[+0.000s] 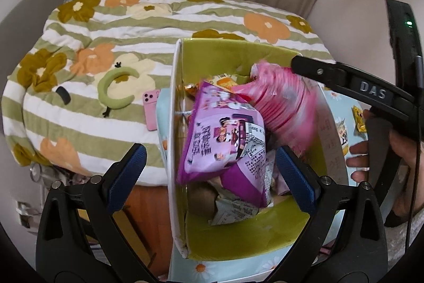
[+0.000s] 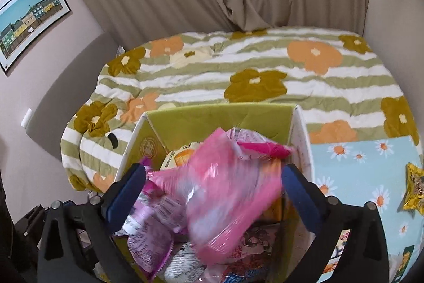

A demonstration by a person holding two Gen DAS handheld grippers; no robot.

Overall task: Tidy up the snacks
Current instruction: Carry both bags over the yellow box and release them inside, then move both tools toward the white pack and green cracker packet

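box: 1 | purple packs: 1 | pink bags: 1 | left tool, right tool: both spread, empty

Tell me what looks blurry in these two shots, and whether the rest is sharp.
Left wrist view: only the pink bag is motion-smeared; the purple packet and quilt stay sharp. Right wrist view: the pink bag smears across the box. Both views bend at the fisheye edges.

The right gripper has its 2 blue-padded fingers spread wide over the green-lined box; a blurred pink bag lies between them atop other snacks; a yellow packet lies on the daisy cloth.
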